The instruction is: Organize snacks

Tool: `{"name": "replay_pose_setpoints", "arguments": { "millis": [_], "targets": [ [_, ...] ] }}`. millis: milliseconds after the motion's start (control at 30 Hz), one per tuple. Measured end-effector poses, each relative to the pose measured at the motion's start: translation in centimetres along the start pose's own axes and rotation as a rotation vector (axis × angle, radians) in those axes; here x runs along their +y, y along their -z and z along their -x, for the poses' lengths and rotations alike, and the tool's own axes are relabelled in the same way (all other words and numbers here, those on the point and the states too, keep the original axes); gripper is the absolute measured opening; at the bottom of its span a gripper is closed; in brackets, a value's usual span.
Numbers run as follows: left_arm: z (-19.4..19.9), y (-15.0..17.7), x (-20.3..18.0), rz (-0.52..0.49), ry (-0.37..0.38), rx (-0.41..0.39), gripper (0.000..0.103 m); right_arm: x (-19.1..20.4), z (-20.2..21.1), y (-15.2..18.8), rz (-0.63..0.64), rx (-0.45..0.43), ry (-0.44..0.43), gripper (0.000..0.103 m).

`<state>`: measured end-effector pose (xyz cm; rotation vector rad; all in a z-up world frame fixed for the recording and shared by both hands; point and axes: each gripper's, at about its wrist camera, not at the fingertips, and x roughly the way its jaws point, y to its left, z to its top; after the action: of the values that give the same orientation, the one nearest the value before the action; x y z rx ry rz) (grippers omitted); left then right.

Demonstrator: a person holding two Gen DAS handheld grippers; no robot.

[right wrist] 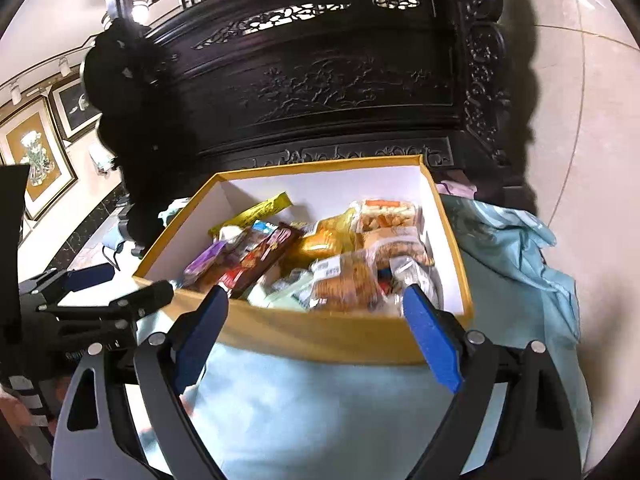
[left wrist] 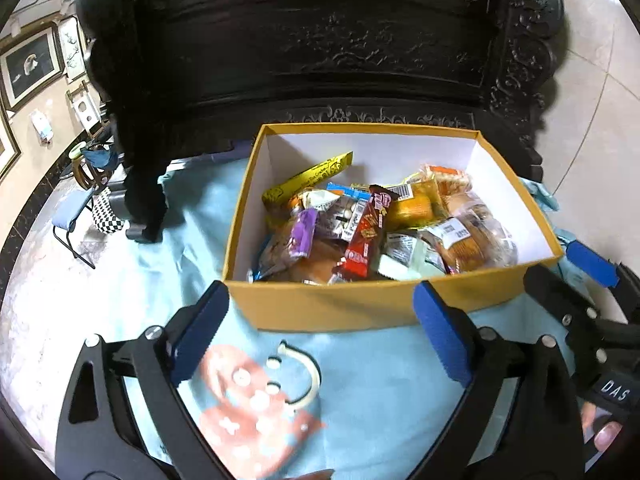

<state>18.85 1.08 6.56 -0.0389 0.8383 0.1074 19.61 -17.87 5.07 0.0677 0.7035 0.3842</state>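
Note:
A yellow box (left wrist: 372,126) with white inner walls stands on a light blue cloth (left wrist: 192,216). Several wrapped snacks lie jumbled inside: a red wafer bar (left wrist: 362,244), a long yellow pack (left wrist: 308,178), a purple pack (left wrist: 303,232) and bagged breads (left wrist: 468,236). My left gripper (left wrist: 322,296) hovers open just in front of the box's near wall, nothing between its blue pads. At the box's near right corner, my right gripper (left wrist: 568,276) is open too. In the right wrist view the right gripper (right wrist: 316,296) frames the box (right wrist: 320,336), with the left gripper (right wrist: 120,286) beside it on the left.
A dark carved wooden cabinet (left wrist: 320,48) rises right behind the box. The cloth has a pink print (left wrist: 248,408) near me and bunches up (right wrist: 520,248) to the right. A folding chair (left wrist: 72,216) stands far left. Pale tiled floor (left wrist: 600,80) lies at right.

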Motion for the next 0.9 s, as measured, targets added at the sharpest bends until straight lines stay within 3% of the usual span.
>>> {"name": "replay_pose_setpoints", "arguments": {
  "millis": [433,900],
  "targets": [
    [4.7,3.9,-0.3,0.012,0.052,-0.025,0.101,0.4,3.7,3.1,-0.035,-0.017,-0.029,0.090],
    [6.9,5.9,-0.8,-0.009,-0.001,-0.080,0.101,1.0,5.1,4.1,-0.024,-0.026,-0.038,0.090]
  ]
}}
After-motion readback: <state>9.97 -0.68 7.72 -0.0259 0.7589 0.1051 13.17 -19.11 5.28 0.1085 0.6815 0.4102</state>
